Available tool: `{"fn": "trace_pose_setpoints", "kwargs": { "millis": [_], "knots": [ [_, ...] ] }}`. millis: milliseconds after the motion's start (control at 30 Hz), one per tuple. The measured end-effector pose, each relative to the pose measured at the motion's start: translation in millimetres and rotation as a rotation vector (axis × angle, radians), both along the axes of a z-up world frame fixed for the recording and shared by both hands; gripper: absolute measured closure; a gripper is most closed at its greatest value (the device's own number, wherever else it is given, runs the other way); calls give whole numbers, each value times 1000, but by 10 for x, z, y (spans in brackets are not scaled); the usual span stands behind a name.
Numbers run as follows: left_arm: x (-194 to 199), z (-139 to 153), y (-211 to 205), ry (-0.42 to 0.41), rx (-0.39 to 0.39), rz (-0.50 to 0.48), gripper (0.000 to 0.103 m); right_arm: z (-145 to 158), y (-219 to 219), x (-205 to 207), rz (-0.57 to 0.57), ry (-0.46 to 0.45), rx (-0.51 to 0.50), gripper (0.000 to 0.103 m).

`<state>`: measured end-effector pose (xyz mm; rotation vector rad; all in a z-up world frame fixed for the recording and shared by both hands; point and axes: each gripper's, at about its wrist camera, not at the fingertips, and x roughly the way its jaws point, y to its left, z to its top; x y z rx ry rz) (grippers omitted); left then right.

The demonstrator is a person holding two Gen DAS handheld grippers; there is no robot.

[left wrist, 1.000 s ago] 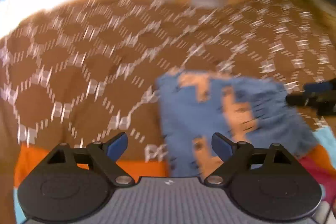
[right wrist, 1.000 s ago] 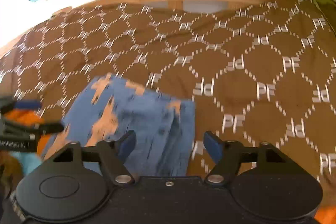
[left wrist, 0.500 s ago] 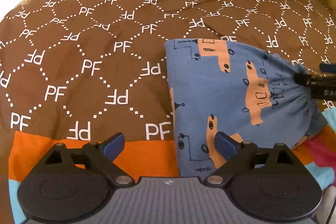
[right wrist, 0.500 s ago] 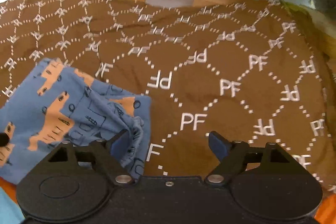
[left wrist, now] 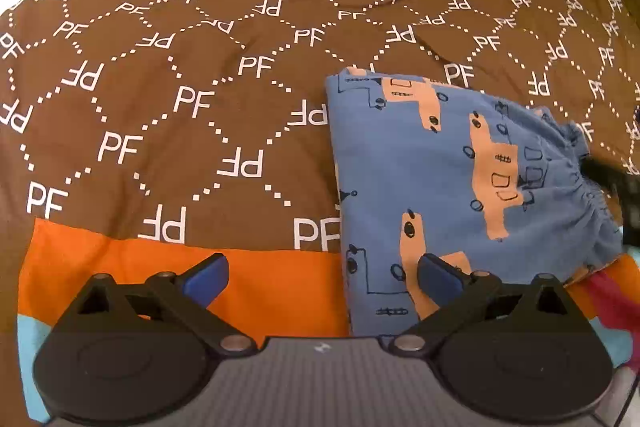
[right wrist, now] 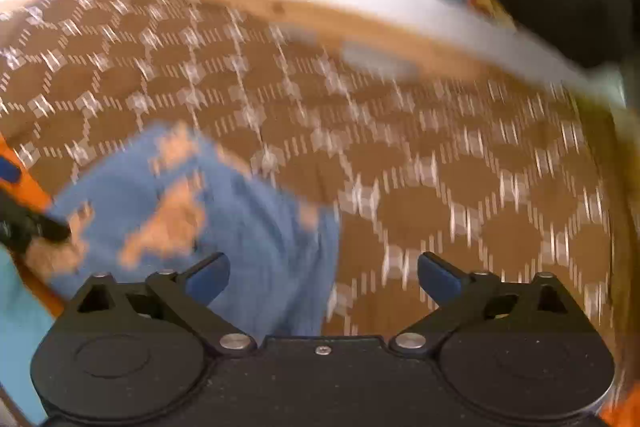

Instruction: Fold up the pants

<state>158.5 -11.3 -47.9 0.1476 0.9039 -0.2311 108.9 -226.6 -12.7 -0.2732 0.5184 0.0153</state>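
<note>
Blurring smears the pants (right wrist: 248, 227); both claws, left claw (left wrist: 322, 277) and right claw (right wrist: 323, 277), opening, empty.

the left gripper (left wrist: 323, 274) tilts steeply downward, its jaws opening wide, the two blue fingertips (left wrist: 206, 278) far apart with nothing pinched between them. the right gripper (right wrist: 323, 274) points at a shallower downward slant, its view smeared by motion; its jaws are opening too, fingertips (right wrist: 438, 277) spread and gripping nothing.
</note>
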Motion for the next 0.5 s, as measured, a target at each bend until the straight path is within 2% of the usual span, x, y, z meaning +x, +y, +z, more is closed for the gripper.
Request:
{"fn": "trace_pose_setpoints", "kwargs": {
  "millis": [133, 200, 267, 333, 400, 500],
  "knots": [
    [-12, -12, -6, 15, -19, -6, 1, 69, 144, 584, 187, 20, 68, 1],
    [-30, -26, -17, 13, -15, -18, 1, -26, 320, 880, 297, 66, 34, 1],
    [-43, -40, -27, 4, -9, -25, 1, -170, 492, 1098, 344, 135, -37, 1],
    [-48, -54, -29, 1, -10, -35, 1, -345, 591, 1228, 343, 157, -139, 1],
    [-43, -62, -20, 7, -19, -35, 1, -346, 540, 1280, 279, 109, -157, 1],
    [-24, -72, 2, 26, -35, -33, 1, -194, 360, 1235, 169, 61, -128, 1]
  ]
}}
